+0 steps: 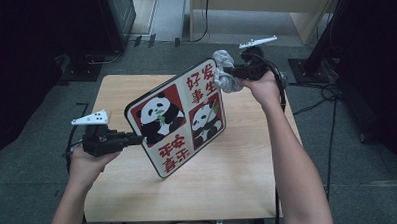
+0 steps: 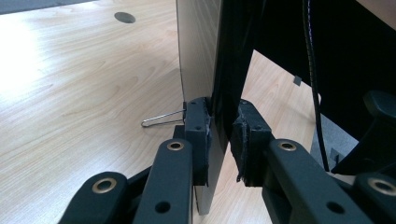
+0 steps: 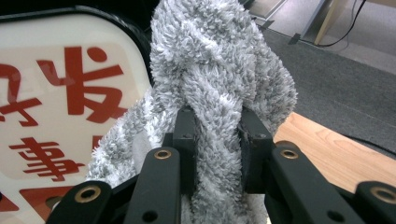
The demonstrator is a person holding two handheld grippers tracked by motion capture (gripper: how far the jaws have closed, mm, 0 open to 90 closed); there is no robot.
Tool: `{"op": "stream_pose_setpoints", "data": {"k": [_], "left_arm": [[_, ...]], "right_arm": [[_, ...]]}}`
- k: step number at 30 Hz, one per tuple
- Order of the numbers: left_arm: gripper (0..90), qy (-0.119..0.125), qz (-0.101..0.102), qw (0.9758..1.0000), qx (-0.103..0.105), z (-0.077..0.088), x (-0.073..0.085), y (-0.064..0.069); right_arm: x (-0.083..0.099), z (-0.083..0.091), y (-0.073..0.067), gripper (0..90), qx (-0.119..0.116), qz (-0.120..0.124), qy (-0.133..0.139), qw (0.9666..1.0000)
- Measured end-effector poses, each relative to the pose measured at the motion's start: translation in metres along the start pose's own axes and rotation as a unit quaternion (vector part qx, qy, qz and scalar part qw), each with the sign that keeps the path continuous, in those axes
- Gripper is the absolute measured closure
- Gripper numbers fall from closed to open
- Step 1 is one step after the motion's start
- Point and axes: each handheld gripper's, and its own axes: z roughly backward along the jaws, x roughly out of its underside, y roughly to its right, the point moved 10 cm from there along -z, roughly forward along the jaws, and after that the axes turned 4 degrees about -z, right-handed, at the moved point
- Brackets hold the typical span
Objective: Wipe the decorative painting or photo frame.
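Panda board (image 1: pixel 175 118) was held tilted above the worktop (image 1: pixel 239 175), left gripper (image 1: pixel 137 139) clamped on its lower edge. Right gripper (image 1: pixel 233 70) squeezed a fluffy grey cloth (image 1: pixel 224 71) against its top corner.

The grey cloth (image 3: pixel 219 93) hides the board's (image 3: pixel 60 107) right edge, cutting off its red characters.

My cloth (image 3: pixel 219 88) is thick grey fleece, shaggy and matt. The board (image 1: pixel 176 118) I hold looks like smooth, glossy plastic on its printed face, with a dark rim; its back is plain and matt. My jaws are matt black plastic with brass-coloured rivets and rough, frayed pads (image 2: pixel 198 135). The table (image 1: pixel 239 175) is pale wood-grain laminate, smooth with a slight sheen. A thin wire clip (image 2: pixel 163 119) looks like bare metal.
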Motion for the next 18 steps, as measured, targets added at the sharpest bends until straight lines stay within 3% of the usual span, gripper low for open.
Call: {"op": "stream_pose_setpoints", "data": {"k": [18], "left_arm": [[77.6,0.000,0.000,1.0000,0.000,-0.001,0.000,0.000]], "right_arm": [[0.020,-0.006,0.003,73.9,-0.001,-0.014,-0.005,0.9999]]}}
